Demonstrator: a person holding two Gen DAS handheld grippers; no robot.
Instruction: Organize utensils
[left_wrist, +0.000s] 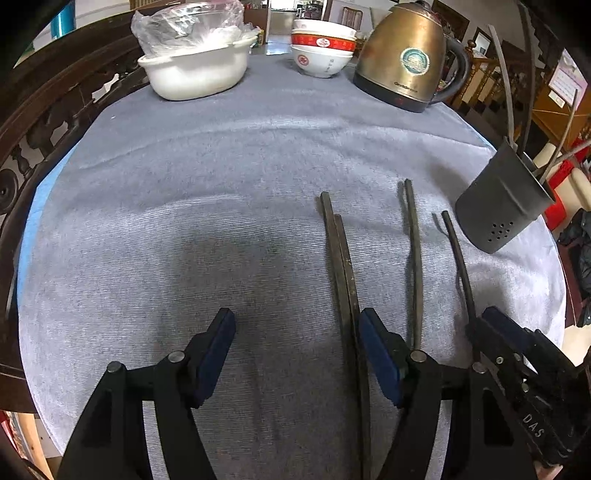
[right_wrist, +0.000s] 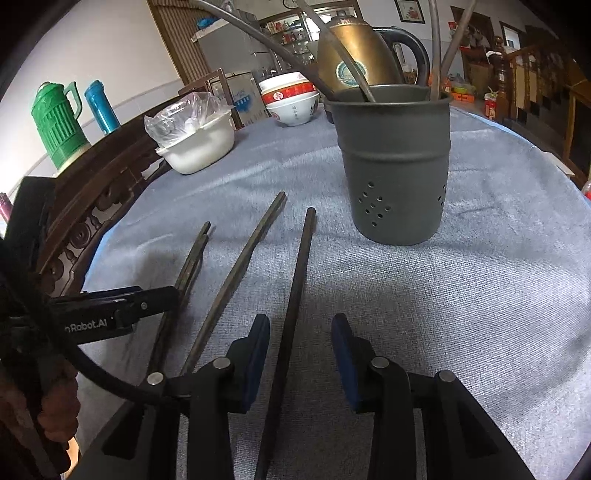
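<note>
Dark chopsticks lie on the grey cloth (left_wrist: 221, 155). A pair of chopsticks (left_wrist: 341, 266) runs just inside the right finger of my left gripper (left_wrist: 296, 317), whose jaws stand wide, pads apart from the pair. In the right wrist view a single chopstick (right_wrist: 299, 277) lies lengthwise between the pads of my right gripper (right_wrist: 300, 321), with a gap on both sides. Another chopstick (right_wrist: 238, 277) rests between that one and the pair (right_wrist: 194, 258). A grey perforated utensil holder (right_wrist: 395, 177) stands upright just beyond, with several long handles in it.
At the table's far side stand a brass kettle (left_wrist: 406, 55), stacked bowls (left_wrist: 321, 48) and a white basin (left_wrist: 195, 70) with plastic bags. Carved wooden chair backs (left_wrist: 44, 110) ring the left edge. Green and blue flasks (right_wrist: 59, 122) stand behind.
</note>
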